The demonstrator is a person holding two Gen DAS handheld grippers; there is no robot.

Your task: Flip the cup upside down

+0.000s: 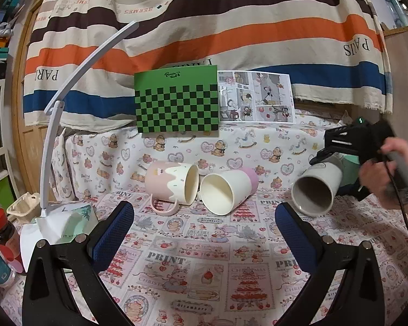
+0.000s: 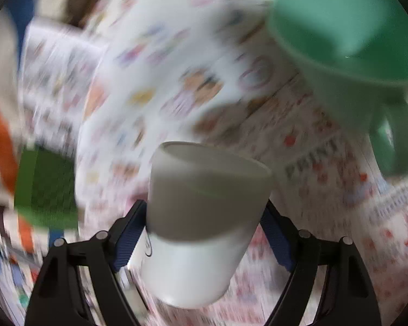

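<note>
While the left gripper (image 1: pixel 201 231) waits with fingers apart over the tablecloth (image 1: pixel 193 266), the right gripper (image 1: pixel 329 160) holds the grey cup (image 1: pixel 317 187) aloft at right, mouth tilted nearward, seemingly mid-turn. Seen from the right wrist, blue pads (image 2: pixel 129 237) clamp that cup's white base, near a green mug (image 2: pixel 348 54).

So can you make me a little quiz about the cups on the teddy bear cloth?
1. True or false: the right gripper holds the grey and white ceramic cup off the cloth.
2. Which cup has a handle: A the pink mug with cream drip glaze, B the cream cup with a lilac base?
3. Fill in: the left gripper is ____.

Key: 1 true. 2 A. 3 open; it holds nothing.
</note>
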